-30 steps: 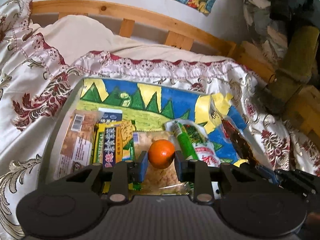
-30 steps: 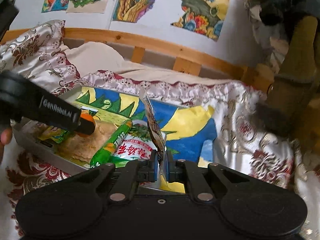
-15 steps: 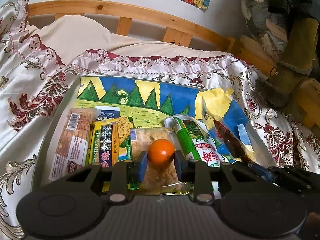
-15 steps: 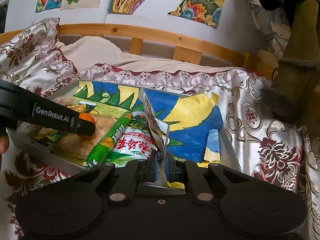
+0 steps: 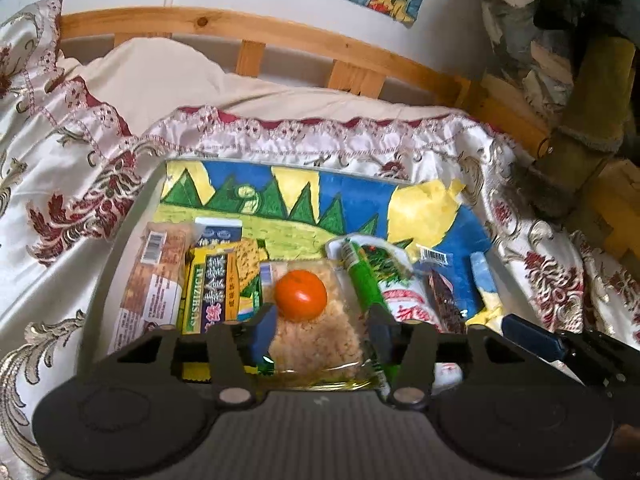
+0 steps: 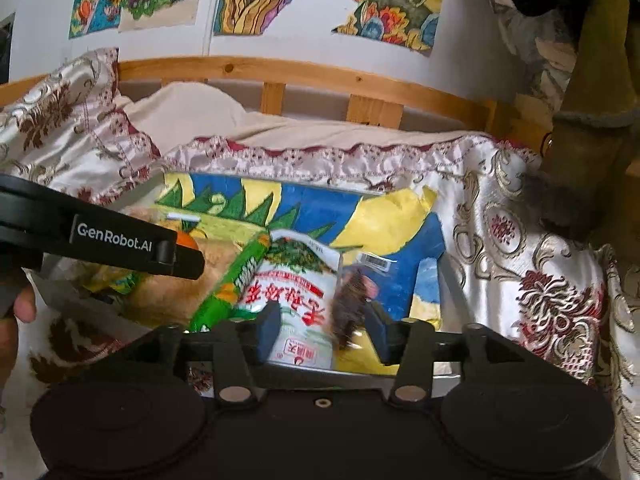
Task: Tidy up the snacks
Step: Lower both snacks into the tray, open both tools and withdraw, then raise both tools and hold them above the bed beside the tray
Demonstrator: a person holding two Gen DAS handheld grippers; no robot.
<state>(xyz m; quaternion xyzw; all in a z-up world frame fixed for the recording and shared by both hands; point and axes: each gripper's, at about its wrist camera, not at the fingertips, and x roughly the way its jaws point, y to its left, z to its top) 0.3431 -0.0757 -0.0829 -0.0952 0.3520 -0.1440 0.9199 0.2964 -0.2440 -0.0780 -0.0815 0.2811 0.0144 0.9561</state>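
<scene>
A metal tray (image 5: 129, 236) lined with a painted sheet lies on the bed and holds the snacks. An orange (image 5: 300, 295) rests on a crumbly snack pack (image 5: 316, 340). My left gripper (image 5: 322, 332) has its jaws opening, and the orange lies just ahead of the tips, untouched. Beside it are a green tube (image 5: 362, 276) and a white and red packet (image 5: 404, 300). My right gripper (image 6: 324, 332) is also opening. A dark brown packet (image 6: 350, 304) shows blurred and loose between its fingers, over the white and red packet (image 6: 296, 296).
A yellow packet (image 5: 212, 292) and a brown cracker pack (image 5: 154, 284) fill the tray's left side. Patterned satin bedding (image 5: 72, 184) surrounds the tray, with a wooden bed rail (image 5: 280, 36) behind. A person's thumb (image 6: 24, 304) shows at the left.
Both grippers' jaws have spread apart. The left one let go of the orange, which now sits on the crumbly pack. The right one released the dark packet, which is dropping.
</scene>
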